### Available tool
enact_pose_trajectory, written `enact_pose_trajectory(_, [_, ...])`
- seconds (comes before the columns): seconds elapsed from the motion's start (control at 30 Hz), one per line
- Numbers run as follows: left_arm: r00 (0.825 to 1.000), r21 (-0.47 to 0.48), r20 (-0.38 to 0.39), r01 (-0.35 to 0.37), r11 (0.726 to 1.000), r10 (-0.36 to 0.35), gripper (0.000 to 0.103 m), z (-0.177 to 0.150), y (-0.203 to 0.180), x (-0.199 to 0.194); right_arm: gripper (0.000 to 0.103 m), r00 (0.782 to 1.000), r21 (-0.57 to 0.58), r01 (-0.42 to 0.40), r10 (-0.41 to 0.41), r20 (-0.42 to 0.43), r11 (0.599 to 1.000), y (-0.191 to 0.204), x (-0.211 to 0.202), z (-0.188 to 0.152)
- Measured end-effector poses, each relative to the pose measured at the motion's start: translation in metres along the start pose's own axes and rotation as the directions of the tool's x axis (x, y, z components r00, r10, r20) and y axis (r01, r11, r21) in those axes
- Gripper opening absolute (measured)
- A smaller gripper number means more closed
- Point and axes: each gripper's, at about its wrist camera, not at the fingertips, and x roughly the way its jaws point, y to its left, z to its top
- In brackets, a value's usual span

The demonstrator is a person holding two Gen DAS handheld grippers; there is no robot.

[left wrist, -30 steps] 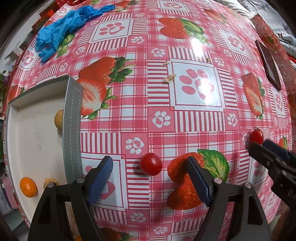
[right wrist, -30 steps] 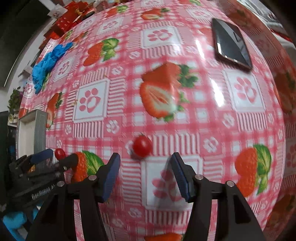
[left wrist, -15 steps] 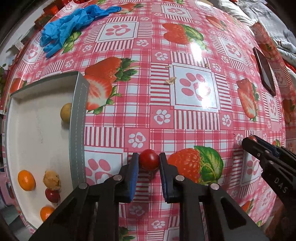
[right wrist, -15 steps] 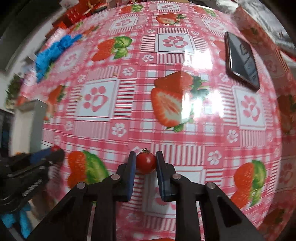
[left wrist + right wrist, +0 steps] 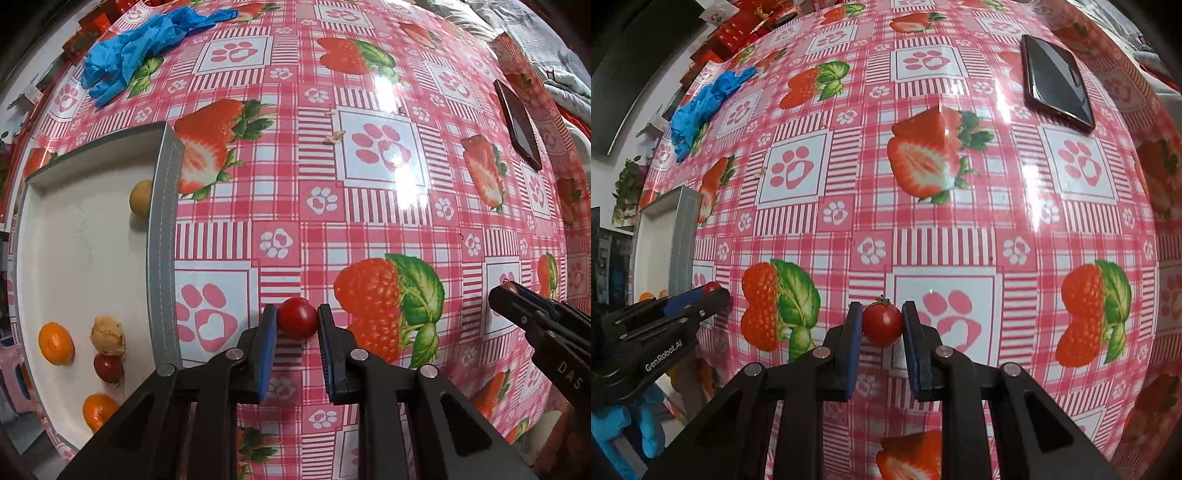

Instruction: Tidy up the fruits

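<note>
My left gripper is shut on a red cherry tomato, held a little above the strawberry-print tablecloth. To its left stands a grey-rimmed white tray holding a yellow fruit, two small oranges, a peeled pale fruit and a dark red tomato. My right gripper is shut on a second cherry tomato with a green stem. In the left wrist view the right gripper shows at the right edge; in the right wrist view the left gripper shows at the left, beside the tray.
A crumpled blue glove lies at the far left of the table. A dark phone lies at the far right. A small scrap sits on the cloth mid-table. A blue-gloved hand holds the left gripper.
Both grippers went from open around their tomatoes to shut on them, then lifted slightly. The left gripper shifted so more of the tray's fruit shows.
</note>
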Motion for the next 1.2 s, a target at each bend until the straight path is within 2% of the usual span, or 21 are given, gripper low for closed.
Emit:
enact_pose_trajectory(0.23, [1.0, 0.01, -0.009, -0.002, 1.0, 0.003, 0.023, -0.016, 0.001, 0.004, 0.023, 1.0, 0.006, 0.003, -0.003, -0.016, 1.0, -0.001, 0.004, -0.004])
enact_pose_trajectory(0.67, [1.0, 0.018, -0.025, -0.006, 1.0, 0.007, 0.023, -0.011, -0.003, 0.016, 0.023, 1.0, 0.015, 0.004, -0.003, -0.029, 1.0, -0.003, 0.007, -0.006])
enact_pose_trajectory(1.0, [0.998, 0.077, -0.004, -0.07, 0.995, 0.07, 0.024, -0.006, -0.024, 0.015, 0.024, 0.997, -0.005, 0.07, -0.07, -0.007, 0.998, -0.004, 0.005, -0.012])
enact_pose_trajectory(1.03, [0.997, 0.076, -0.006, -0.071, 0.995, 0.071, 0.026, -0.005, -0.025, 0.014, 0.024, 0.997, -0.006, 0.077, -0.077, -0.002, 0.997, -0.004, 0.004, -0.013])
enact_pose_trajectory(1.07, [0.997, 0.075, -0.008, -0.071, 0.995, 0.072, 0.034, -0.005, -0.026, 0.014, 0.025, 0.996, -0.009, 0.085, -0.085, 0.0, 0.996, -0.004, 0.003, -0.013])
enact_pose_trajectory(1.1, [0.998, 0.072, -0.011, -0.067, 0.995, 0.067, 0.066, -0.004, -0.028, 0.014, 0.026, 0.996, -0.011, 0.091, -0.091, 0.002, 0.996, -0.004, 0.003, -0.014])
enact_pose_trajectory(1.13, [0.997, 0.06, 0.004, -0.074, 0.995, 0.074, 0.084, -0.004, -0.028, 0.011, 0.033, 0.995, -0.012, 0.097, -0.097, 0.002, 0.995, -0.004, 0.003, -0.014])
enact_pose_trajectory(1.17, [0.996, 0.048, 0.026, -0.082, 0.995, 0.081, 0.096, -0.004, -0.026, 0.008, 0.047, 0.995, -0.01, 0.1, -0.1, 0.001, 0.995, -0.005, 0.003, -0.015])
enact_pose_trajectory(1.2, [0.995, 0.036, 0.063, -0.079, 0.996, 0.077, 0.096, -0.005, -0.026, 0.002, 0.056, 0.995, -0.01, 0.102, -0.102, 0.002, 0.995, -0.006, 0.002, -0.015])
